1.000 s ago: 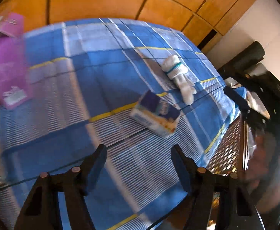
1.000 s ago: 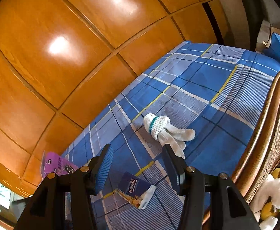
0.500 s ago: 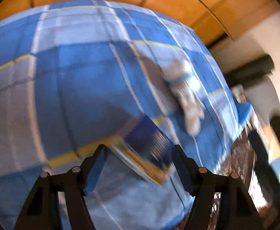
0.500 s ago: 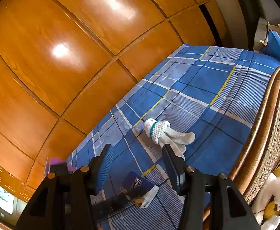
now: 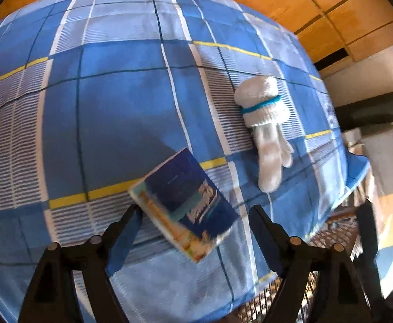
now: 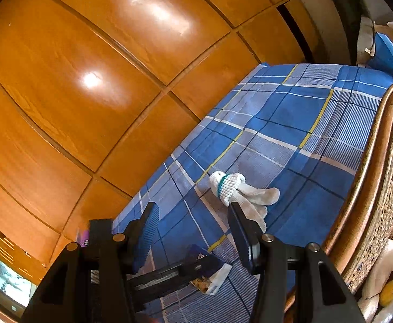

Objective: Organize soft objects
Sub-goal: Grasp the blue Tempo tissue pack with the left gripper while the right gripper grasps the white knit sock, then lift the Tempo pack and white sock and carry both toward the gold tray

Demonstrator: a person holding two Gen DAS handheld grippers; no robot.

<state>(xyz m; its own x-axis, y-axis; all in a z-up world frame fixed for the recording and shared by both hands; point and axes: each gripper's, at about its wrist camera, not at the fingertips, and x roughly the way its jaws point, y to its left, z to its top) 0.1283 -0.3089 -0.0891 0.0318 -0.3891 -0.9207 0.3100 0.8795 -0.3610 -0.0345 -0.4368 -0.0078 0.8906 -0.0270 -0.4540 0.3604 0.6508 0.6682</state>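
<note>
My left gripper (image 5: 193,215) is wide open and empty around the near end of the tissue pack (image 5: 185,204), I think to pinch its soft sides, while my right gripper (image 6: 193,215), open and empty too, waits near the rolled gloves (image 6: 239,191) farther on the bedspread (image 5: 110,102).

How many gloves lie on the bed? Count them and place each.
1. The white glove lies on the blue checked bedspread, beyond the tissue pack, near the bed's edge. Others may be hidden outside view.
</note>
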